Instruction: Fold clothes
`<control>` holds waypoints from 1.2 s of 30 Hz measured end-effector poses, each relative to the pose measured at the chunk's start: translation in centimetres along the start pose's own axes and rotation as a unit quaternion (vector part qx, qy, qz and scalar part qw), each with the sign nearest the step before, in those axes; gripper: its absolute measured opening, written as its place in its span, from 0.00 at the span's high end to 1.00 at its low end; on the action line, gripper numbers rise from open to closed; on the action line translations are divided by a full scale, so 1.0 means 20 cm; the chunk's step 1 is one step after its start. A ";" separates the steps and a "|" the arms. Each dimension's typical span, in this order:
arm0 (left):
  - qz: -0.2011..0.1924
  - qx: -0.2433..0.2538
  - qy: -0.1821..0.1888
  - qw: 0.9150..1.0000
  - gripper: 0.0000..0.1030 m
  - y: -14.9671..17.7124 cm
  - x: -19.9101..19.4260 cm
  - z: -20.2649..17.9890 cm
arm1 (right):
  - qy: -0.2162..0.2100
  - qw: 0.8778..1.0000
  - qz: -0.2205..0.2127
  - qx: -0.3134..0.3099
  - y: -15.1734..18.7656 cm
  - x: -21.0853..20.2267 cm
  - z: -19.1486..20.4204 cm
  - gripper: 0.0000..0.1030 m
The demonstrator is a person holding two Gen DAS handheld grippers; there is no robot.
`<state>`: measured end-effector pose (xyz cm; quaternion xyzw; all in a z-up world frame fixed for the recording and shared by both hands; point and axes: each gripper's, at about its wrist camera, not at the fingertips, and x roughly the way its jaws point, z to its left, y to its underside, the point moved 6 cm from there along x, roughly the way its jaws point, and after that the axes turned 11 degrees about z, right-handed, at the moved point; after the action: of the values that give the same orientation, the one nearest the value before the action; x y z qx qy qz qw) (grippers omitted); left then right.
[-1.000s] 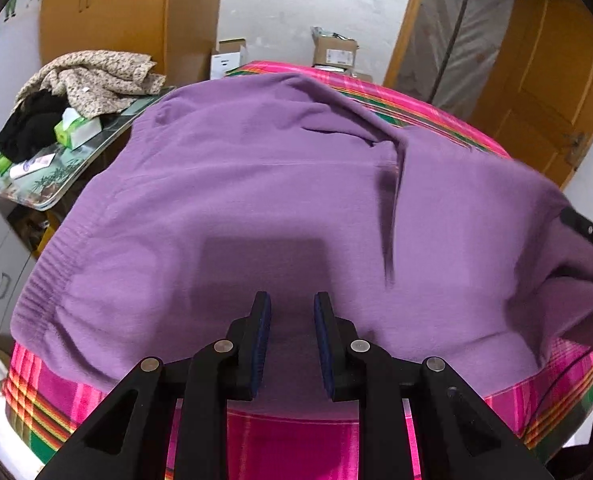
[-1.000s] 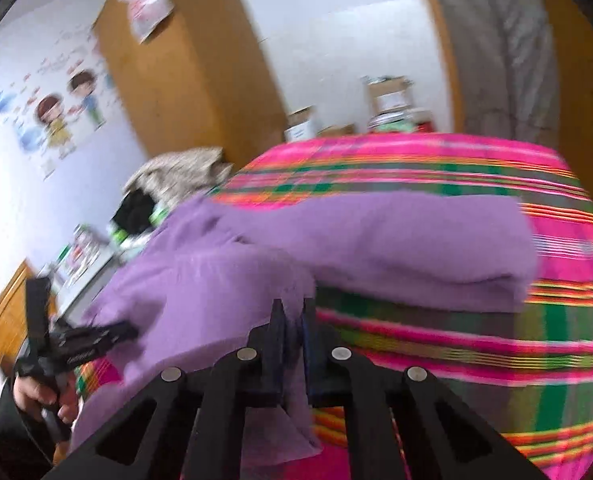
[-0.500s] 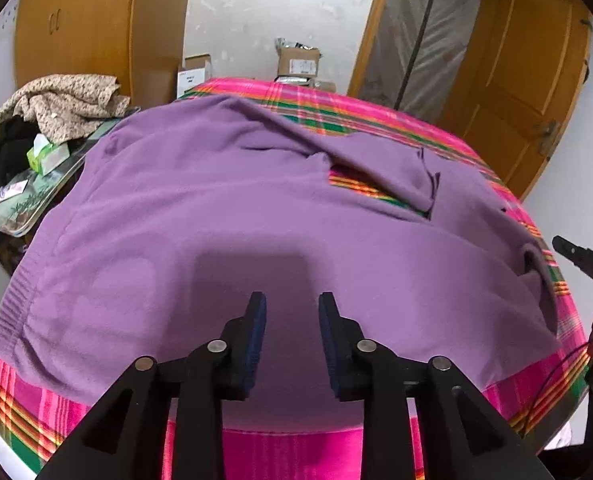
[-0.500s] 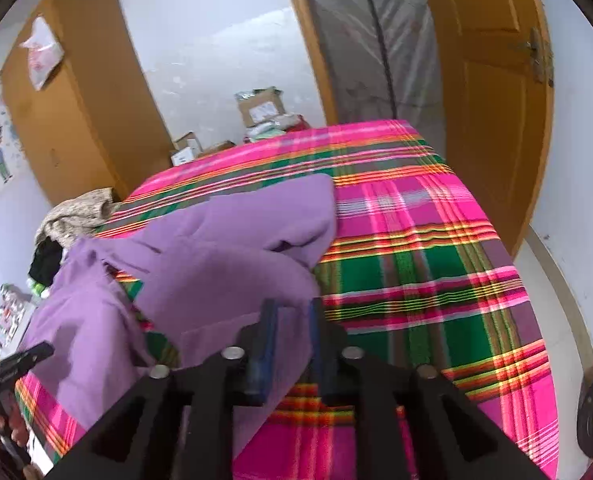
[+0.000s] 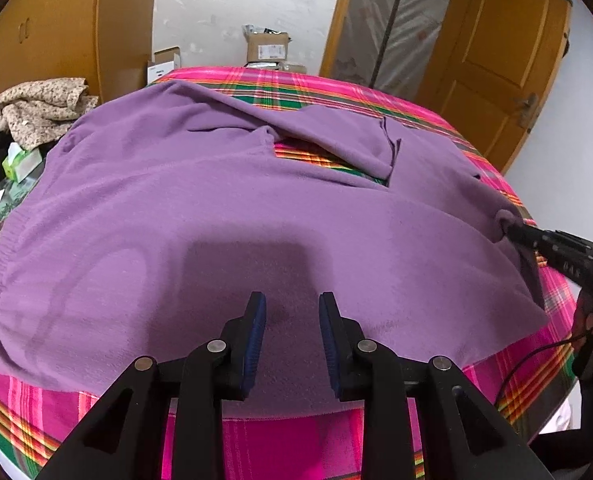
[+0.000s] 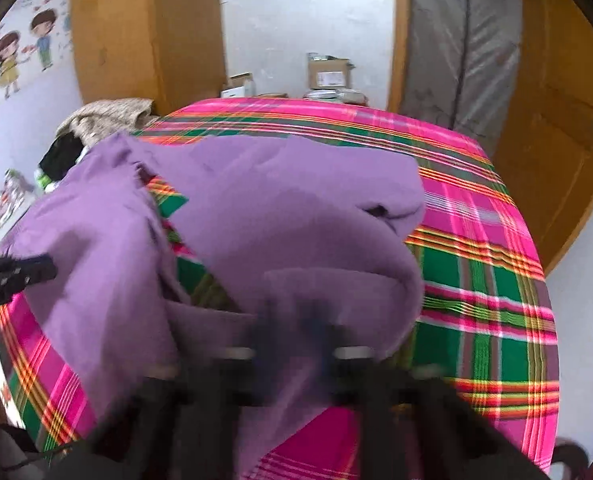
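Cardboard boxes stand beyond the bed, contents unseen. A purple garment lies spread and rumpled across the bed's plaid cover. The left tongs hang apart above its near hem. The left view shows the right tongs clamped on its edge; the right view blurs them, the jaws having just closed.

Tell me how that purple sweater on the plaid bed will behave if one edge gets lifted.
The purple sweater is probably floppy: it lies in soft folds and bunches where the right tool pinches its edge. Lifted there, the rest would likely sag and trail. Its fleecy surface looks unlikely to slide on the plaid cover.
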<state>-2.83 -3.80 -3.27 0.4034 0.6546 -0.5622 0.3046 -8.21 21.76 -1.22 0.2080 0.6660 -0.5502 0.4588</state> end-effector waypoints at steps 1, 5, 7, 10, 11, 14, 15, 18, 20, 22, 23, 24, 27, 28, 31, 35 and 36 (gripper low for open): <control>0.001 0.000 0.000 1.000 0.73 0.00 0.00 0.00 | 0.000 1.000 -0.007 0.010 0.00 -0.02 -0.03 0.96; 0.001 0.002 0.005 1.000 0.73 0.00 0.01 -0.02 | 0.004 0.998 -0.030 0.048 0.03 -0.12 -0.14 0.96; 0.001 0.006 0.009 1.000 0.73 0.00 0.01 -0.03 | 0.010 0.997 -0.028 0.069 0.08 -0.16 -0.22 0.96; 0.000 0.012 0.015 1.000 0.73 0.00 0.02 -0.06 | 0.019 0.995 -0.015 0.094 0.18 -0.20 -0.31 0.96; 0.000 0.015 0.018 1.000 0.73 0.00 0.02 -0.07 | 0.020 0.995 -0.007 0.103 0.23 -0.21 -0.34 0.96; 0.001 0.022 0.024 0.999 0.73 0.01 0.03 -0.10 | 0.014 0.993 0.012 0.117 0.33 -0.22 -0.38 0.95; 0.001 0.024 0.025 0.999 0.73 0.01 0.03 -0.11 | 0.013 0.993 0.009 0.119 0.35 -0.23 -0.38 0.91; 0.004 0.030 0.029 0.999 0.73 0.01 0.05 -0.14 | 0.014 0.993 -0.010 0.119 0.34 -0.28 -0.37 0.87; 0.005 0.034 0.030 0.999 0.73 0.02 0.05 -0.15 | 0.012 0.994 -0.028 0.108 0.30 -0.30 -0.33 0.76; 0.006 0.035 0.030 0.999 0.73 0.02 0.05 -0.16 | 0.009 0.996 -0.040 0.079 0.24 -0.31 -0.27 0.63; 0.007 0.033 0.030 0.999 0.73 0.02 0.05 -0.15 | 0.008 0.997 -0.042 0.062 0.21 -0.30 -0.24 0.63; 0.007 0.032 0.030 0.999 0.73 0.02 0.06 -0.15 | 0.007 0.998 -0.042 0.046 0.18 -0.29 -0.20 0.63; 0.008 0.031 0.029 0.999 0.73 0.03 0.06 -0.15 | 0.003 1.000 -0.030 -0.004 0.11 -0.22 -0.09 0.62; 0.008 0.032 0.029 0.999 0.73 0.03 0.06 -0.15 | 0.002 1.000 -0.019 -0.021 0.09 -0.17 -0.06 0.62; 0.009 0.033 0.027 0.999 0.73 0.03 0.06 -0.15 | 0.005 0.999 0.013 -0.051 0.07 -0.05 -0.02 0.62; 0.011 0.034 0.026 0.999 0.73 0.02 0.07 -0.15 | 0.003 0.999 0.019 -0.050 0.06 0.01 -0.04 0.79; 0.011 0.034 0.025 0.999 0.73 0.02 0.07 -0.15 | 0.005 0.999 0.014 -0.043 0.06 0.00 -0.05 0.96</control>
<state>-2.92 -0.55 -4.09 0.4347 0.6381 -0.5705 0.2799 -7.65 23.16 -1.90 0.2005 0.6882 -0.5134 0.4718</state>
